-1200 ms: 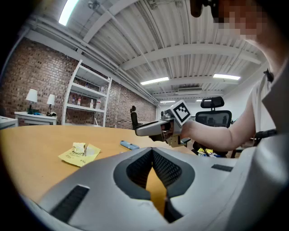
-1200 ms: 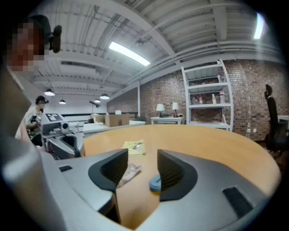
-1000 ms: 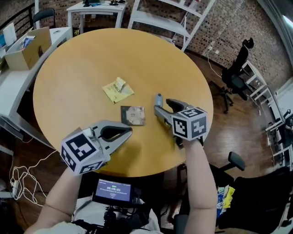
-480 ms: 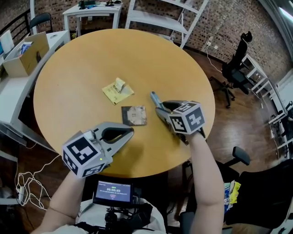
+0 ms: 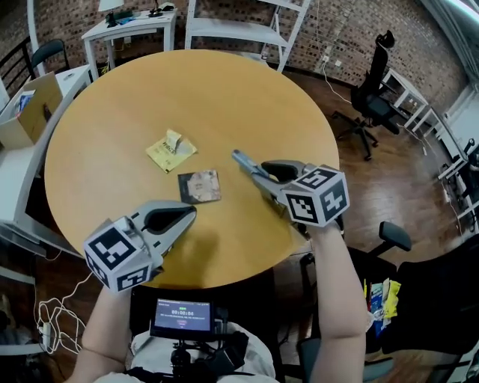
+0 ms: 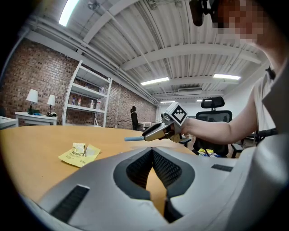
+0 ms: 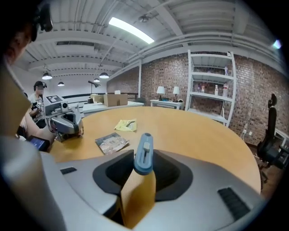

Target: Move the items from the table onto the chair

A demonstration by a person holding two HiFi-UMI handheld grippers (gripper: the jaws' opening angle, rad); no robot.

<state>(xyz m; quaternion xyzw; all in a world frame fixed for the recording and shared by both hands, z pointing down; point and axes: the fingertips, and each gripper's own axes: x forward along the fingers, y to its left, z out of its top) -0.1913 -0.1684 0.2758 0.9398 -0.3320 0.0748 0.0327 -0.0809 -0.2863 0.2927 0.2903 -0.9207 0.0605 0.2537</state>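
Note:
My right gripper [image 5: 258, 173] is shut on a blue-grey utility knife [image 5: 243, 161]. Its jaws have just been closing on it, and the knife [image 7: 144, 153] sticks out past the fingertips, held off the round wooden table [image 5: 150, 97]. A yellow packet [image 5: 171, 147] and a small printed booklet [image 5: 199, 185] lie flat on the table to the left of the knife. My left gripper [image 5: 183, 215] hovers over the near table edge, just in front of the booklet. It is shut, with nothing between its fingertips [image 6: 152, 151].
A black chair [image 5: 393, 238] with colourful packets [image 5: 376, 299] beside it stands at the lower right, off the table's edge. Another office chair [image 5: 370, 101] is at the far right. A cardboard box [image 5: 26, 105] sits on a side desk at the left. White shelving [image 5: 239, 22] stands behind.
The right jaws, open around the knife on the table a second ago, have closed on it and carried it up and leftward. The left gripper has stayed put.

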